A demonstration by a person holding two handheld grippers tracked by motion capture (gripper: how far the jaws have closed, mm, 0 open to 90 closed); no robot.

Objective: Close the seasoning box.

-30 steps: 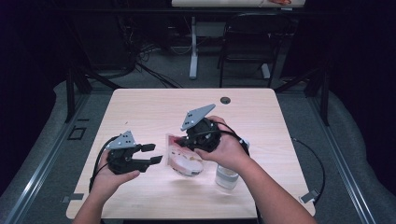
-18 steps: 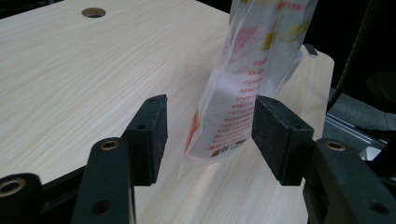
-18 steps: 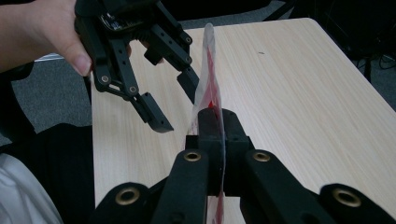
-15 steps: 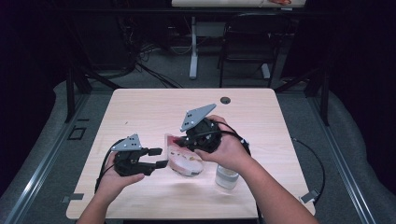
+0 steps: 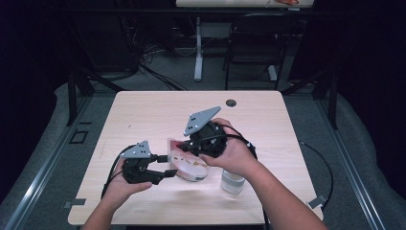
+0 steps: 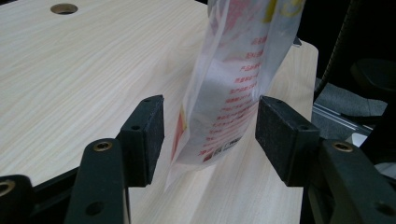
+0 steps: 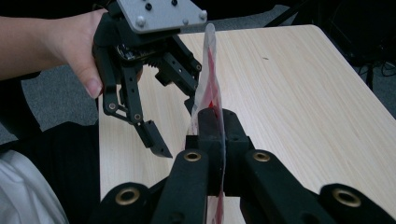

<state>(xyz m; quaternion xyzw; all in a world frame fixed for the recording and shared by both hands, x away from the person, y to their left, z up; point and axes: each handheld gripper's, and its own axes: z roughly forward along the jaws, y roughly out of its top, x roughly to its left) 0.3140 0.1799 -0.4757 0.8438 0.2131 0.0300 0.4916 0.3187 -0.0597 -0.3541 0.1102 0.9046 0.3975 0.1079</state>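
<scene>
Right gripper pinches the pouch; left gripper spread around its free end.

The right gripper has its jaws pressed on the edge of a thin printed pouch, holding it off the worktop. The left gripper stands spread, one jaw either side of the pouch's lower corner, with gaps on both sides. To close well, I judge the left gripper should slide forward so the film sits deep between the pads, centred, then squeeze squarely on the flat seam, not on the bulging middle, while the right holds steady. A clear cup stands on the worktop just beside the right hand, easily knocked.
</scene>
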